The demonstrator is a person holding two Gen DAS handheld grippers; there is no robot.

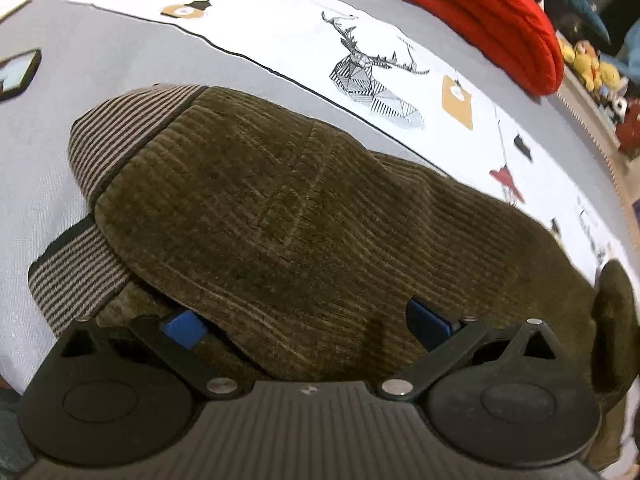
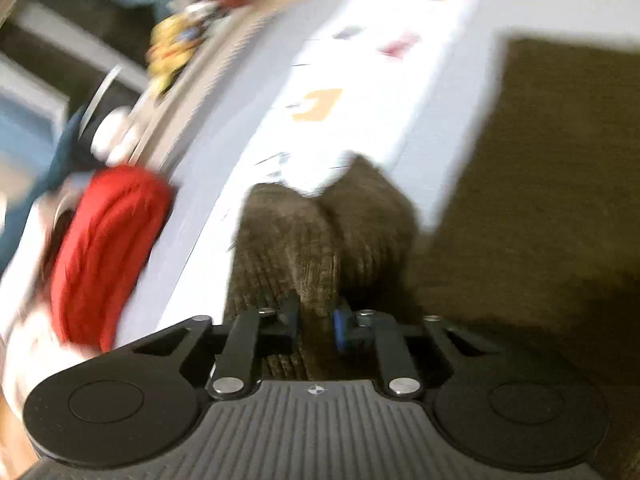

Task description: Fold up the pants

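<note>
Corduroy pants lie folded on the grey printed bedspread. Left gripper rests on them, jaws wide apart, while right gripper pinches a raised fold of pants between narrow jaws.

The pants are olive-brown corduroy with a striped brown waistband. The bedspread is grey and white. The folded blanket is red.

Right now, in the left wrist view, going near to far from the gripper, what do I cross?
left gripper → brown corduroy pants → grey sheet → white band with the deer print → red folded cloth
</note>
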